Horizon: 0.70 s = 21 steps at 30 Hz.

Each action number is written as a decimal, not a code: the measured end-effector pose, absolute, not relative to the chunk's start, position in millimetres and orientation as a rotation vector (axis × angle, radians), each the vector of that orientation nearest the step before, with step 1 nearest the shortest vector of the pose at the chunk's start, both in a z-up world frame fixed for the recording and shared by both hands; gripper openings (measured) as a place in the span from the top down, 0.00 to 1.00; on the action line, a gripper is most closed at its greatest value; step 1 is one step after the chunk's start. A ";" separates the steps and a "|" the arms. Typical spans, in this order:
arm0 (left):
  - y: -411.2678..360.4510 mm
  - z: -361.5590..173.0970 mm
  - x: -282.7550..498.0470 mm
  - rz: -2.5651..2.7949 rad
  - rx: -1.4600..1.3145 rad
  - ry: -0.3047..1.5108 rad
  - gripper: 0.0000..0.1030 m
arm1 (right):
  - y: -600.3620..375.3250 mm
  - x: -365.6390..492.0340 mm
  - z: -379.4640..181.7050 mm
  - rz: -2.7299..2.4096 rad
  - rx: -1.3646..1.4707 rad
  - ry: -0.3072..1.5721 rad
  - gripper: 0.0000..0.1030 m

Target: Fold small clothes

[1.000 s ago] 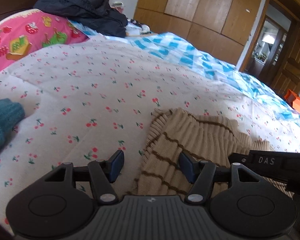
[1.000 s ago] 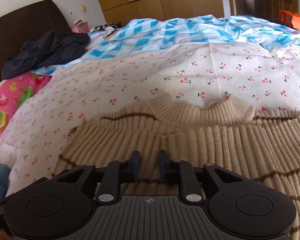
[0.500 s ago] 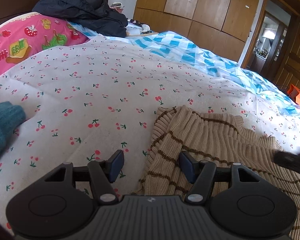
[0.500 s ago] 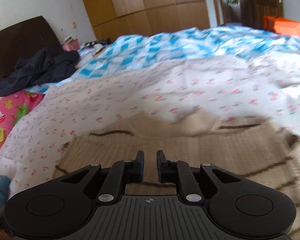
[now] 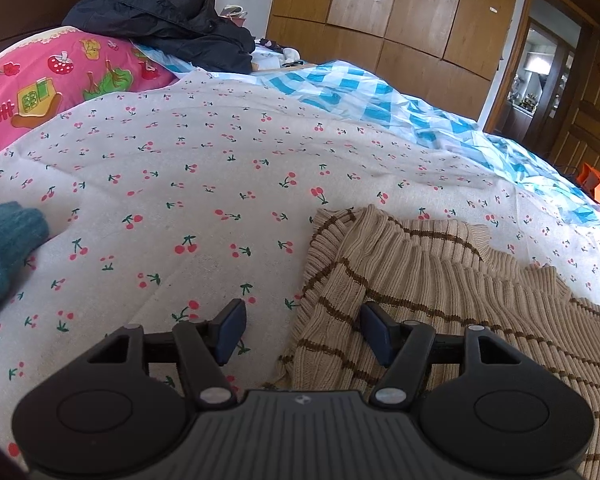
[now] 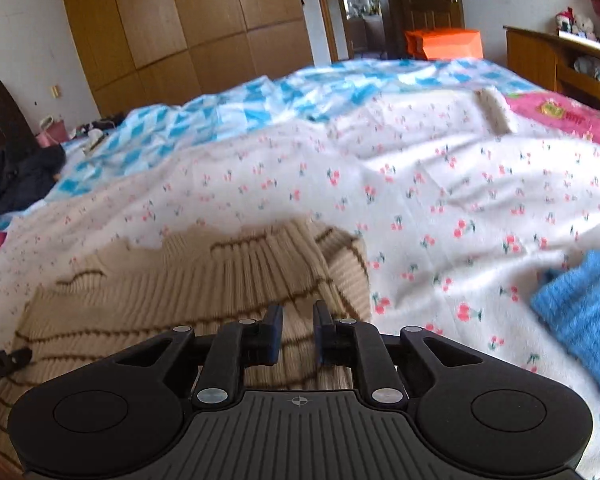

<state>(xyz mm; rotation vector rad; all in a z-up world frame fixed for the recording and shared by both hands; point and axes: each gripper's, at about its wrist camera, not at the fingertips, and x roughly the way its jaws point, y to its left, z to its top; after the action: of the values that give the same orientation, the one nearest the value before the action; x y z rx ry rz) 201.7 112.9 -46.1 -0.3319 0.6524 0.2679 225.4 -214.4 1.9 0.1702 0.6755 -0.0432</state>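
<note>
A beige ribbed sweater with brown stripes (image 5: 440, 280) lies flat on the cherry-print sheet (image 5: 220, 160). My left gripper (image 5: 302, 334) stands open astride the sweater's left edge, with one finger over the sheet and the other over the knit. In the right wrist view the same sweater (image 6: 180, 292) fills the lower left, its right edge folded over in a thick roll. My right gripper (image 6: 298, 332) hovers above that edge. Its jaws stand a narrow gap apart with nothing pinched between them.
A teal knit (image 5: 4, 248) lies at the left and a blue knit (image 6: 580, 312) at the right of the sheet. Farther back are a pink pillow (image 5: 60, 80), a dark jacket (image 5: 168, 20) and a blue checked quilt (image 5: 360, 100). Wooden wardrobes line the wall.
My right gripper has swung to the right over the sweater and left the left wrist view, its jaws a little wider apart. The left gripper has stayed put.
</note>
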 end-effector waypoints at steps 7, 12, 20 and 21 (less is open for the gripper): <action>113.7 -46.3 202.5 0.267 -0.344 0.655 0.33 | -234.3 237.2 -12.2 -0.063 0.228 0.734 0.78; 114.1 -46.4 202.4 0.266 -0.345 0.654 0.33 | -226.6 244.1 -18.5 -0.066 0.142 0.763 0.88; 112.2 -46.9 203.1 0.279 -0.319 0.651 0.32 | -233.8 259.8 -24.8 -0.132 0.142 0.782 0.95; 111.5 -47.1 202.9 0.280 -0.312 0.650 0.32 | -229.5 259.9 -27.0 -0.134 0.107 0.778 0.95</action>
<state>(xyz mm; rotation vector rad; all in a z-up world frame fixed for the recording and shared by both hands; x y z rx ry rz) 202.9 111.5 -47.1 -0.3123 0.6495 0.2804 259.9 -229.5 -27.0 0.1070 0.7782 -0.1339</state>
